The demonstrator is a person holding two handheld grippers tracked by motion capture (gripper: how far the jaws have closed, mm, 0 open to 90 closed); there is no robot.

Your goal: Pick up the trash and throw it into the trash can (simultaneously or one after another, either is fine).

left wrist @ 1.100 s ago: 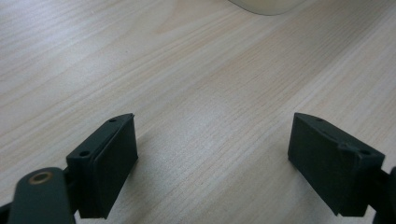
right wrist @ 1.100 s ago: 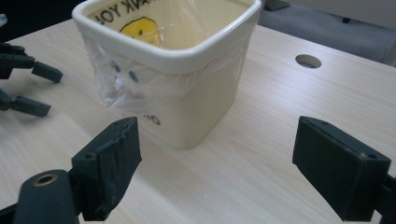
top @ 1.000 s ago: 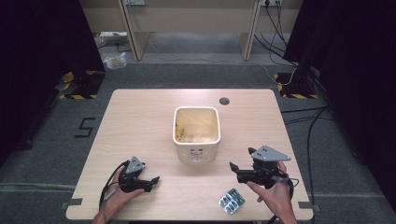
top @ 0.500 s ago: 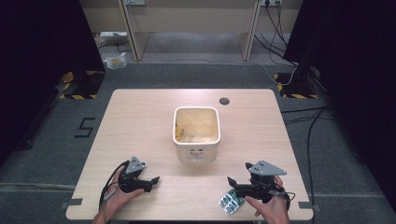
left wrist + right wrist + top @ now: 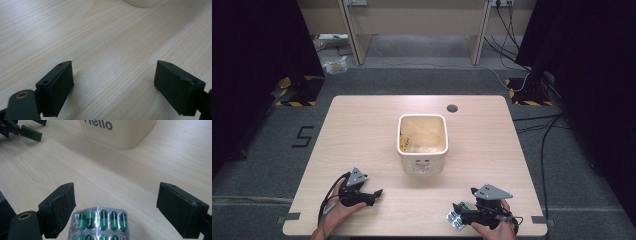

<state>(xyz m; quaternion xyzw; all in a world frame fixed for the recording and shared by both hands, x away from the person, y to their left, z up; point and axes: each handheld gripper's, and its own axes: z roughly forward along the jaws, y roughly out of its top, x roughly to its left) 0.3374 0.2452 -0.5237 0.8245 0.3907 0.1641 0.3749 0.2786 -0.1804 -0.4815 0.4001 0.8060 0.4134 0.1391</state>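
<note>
**A:** Where's the pack sitting?

**B:** The blister pack lies flat on the table, bottom centre of my right gripper view, between my right gripper's jaws. They're spread wide, touching nothing yet. In the high view it's at the lower right, close to the table's near edge.

**A:** How will it handle?

**B:** Light, thin and flat, I'd judge. Foil and plastic with green capsules, so slick and a bit springy. It may skate on the wood rather than lift. I'd pinch across the short width at a rim, not on the bubbles, which could crush.

**A:** And your other hand?

**B:** The left gripper is spread too, with only bare wood between its jaws, lower left of the high view.

**A:** Room to move?

**B:** Plenty. The cream bin stands mid-table, well apart from both grippers, open wood all the way to it. The near edge is the risk: a nudge toward me could tip the pack off.
</note>
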